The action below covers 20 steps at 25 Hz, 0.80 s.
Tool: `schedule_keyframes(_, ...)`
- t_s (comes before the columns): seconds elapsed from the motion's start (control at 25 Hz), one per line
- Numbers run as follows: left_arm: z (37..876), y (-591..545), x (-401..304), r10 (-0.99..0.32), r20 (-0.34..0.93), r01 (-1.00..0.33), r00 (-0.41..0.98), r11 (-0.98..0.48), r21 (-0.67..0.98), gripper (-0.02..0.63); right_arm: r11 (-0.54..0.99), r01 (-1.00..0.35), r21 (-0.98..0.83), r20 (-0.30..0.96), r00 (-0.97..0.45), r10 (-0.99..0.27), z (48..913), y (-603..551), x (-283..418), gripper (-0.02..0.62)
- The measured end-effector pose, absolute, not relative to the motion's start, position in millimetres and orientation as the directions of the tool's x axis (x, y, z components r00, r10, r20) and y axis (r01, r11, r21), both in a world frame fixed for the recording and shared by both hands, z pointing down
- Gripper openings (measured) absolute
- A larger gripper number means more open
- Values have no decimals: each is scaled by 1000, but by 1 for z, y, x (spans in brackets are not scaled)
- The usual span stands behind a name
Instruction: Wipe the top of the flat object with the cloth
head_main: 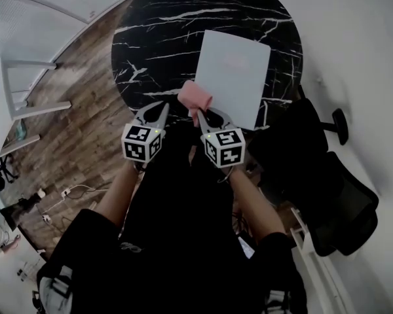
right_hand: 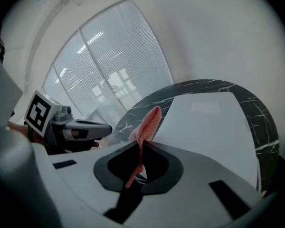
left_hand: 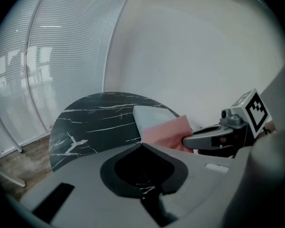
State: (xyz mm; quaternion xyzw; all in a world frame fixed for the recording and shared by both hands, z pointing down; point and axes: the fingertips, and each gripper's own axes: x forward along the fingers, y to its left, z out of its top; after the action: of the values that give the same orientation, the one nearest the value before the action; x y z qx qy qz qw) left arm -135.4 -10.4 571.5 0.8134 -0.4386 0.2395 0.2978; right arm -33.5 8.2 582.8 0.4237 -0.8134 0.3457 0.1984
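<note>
We read the right gripper (right_hand: 141,145) as clamped on the pink cloth (right_hand: 150,121), which rises edge-on from the jaw tips. The flat object (right_hand: 204,127) lies just ahead of and below those jaws on the table (head_main: 150,38), its long axis running away from them. The left gripper (left_hand: 141,145) is closed on nothing (and sits farther off, to the left of the flat object). A faint mark on the flat object is not legible.
</note>
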Motion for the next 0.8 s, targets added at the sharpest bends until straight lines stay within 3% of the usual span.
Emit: schedule_keyframes(0.8, 597, 4, -123, -516, 694, -851, 502, -436, 292, -2, 346, -861, -372, 700, -505, -505, 636, 22, -15, 8)
